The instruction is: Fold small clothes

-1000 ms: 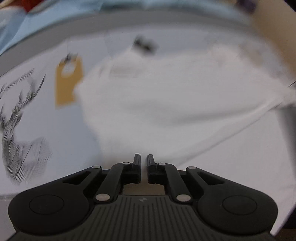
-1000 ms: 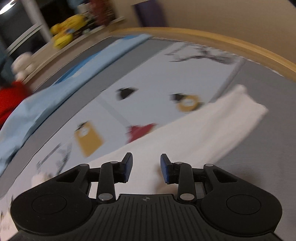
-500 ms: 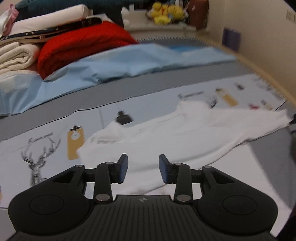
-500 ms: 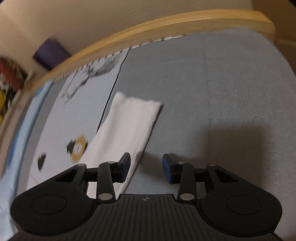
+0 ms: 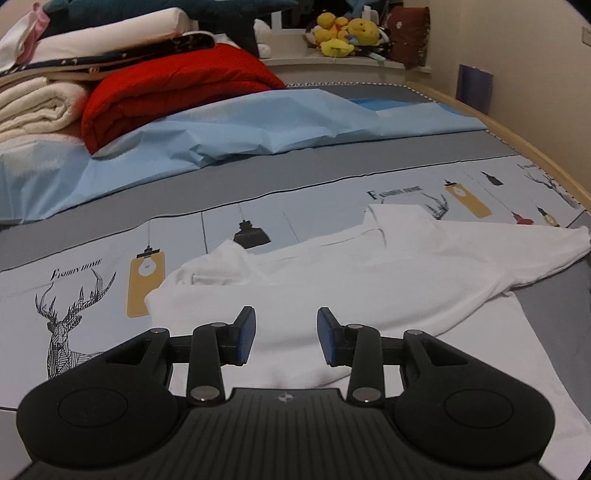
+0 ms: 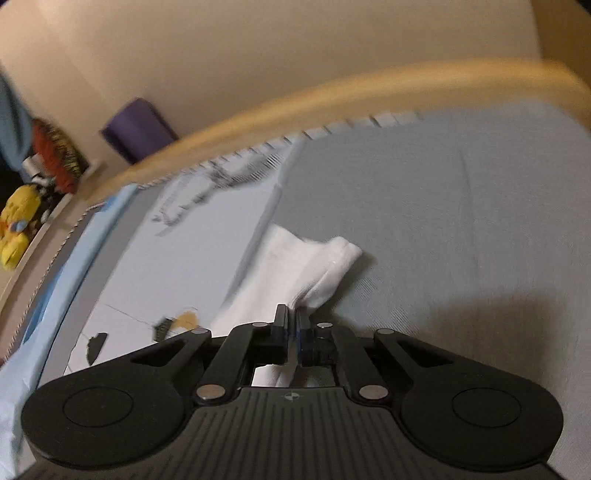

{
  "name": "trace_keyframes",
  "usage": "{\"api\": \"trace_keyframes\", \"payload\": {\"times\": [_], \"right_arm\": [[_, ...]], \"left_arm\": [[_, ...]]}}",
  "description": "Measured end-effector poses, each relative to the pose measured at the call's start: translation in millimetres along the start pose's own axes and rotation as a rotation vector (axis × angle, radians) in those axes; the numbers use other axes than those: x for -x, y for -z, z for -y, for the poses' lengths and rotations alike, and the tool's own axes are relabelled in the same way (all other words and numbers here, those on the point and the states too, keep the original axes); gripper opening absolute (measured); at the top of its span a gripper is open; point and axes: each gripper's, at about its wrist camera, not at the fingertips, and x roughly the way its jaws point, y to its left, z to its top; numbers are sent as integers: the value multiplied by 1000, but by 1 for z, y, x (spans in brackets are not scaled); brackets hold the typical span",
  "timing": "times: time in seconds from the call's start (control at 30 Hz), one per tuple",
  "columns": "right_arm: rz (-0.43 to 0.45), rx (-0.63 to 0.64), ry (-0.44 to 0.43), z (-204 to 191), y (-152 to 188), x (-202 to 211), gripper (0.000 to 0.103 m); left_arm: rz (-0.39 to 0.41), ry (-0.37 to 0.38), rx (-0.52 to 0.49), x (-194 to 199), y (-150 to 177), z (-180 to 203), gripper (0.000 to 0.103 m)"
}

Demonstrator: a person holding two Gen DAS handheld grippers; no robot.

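Note:
A white shirt (image 5: 369, 273) lies spread across the printed bedsheet, rumpled at its left end. In the left wrist view my left gripper (image 5: 286, 318) hovers just above the shirt's near edge, open, with nothing between its blue pads (image 5: 246, 332). In the right wrist view the shirt's narrow end (image 6: 295, 266) lies on grey sheet. My right gripper (image 6: 293, 314) is shut on this fabric, and the cloth bunches up just ahead of the closed fingers.
A light blue sheet (image 5: 258, 133), a folded red quilt (image 5: 177, 85) and stacked cream blankets (image 5: 37, 103) fill the bed's far side. Yellow plush toys (image 5: 343, 33) sit on a ledge. A wooden bed rim (image 6: 332, 99) curves behind the shirt's end, with a purple object (image 6: 136, 129) beyond.
My left gripper opened and lifted back from the shirt, which now lies farther off. My right gripper swung over to the shirt's narrow end, dropped lower and shut on the fabric.

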Motion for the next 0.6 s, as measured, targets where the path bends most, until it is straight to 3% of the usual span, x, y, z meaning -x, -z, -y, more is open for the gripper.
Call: {"api": "trace_keyframes", "payload": {"times": [0.17, 0.3, 0.43, 0.6], "right_arm": [[131, 187, -116, -69, -1, 47, 3], [184, 385, -291, -147, 26, 106, 3], [200, 610, -485, -222, 89, 177, 3], [124, 853, -747, -293, 203, 263, 3]], "left_arm": [[-17, -1, 91, -4, -3, -18, 41], [-39, -3, 175, -4, -6, -39, 41], [-72, -58, 269, -6, -5, -65, 41], [-81, -99, 376, 5, -5, -102, 41]]}}
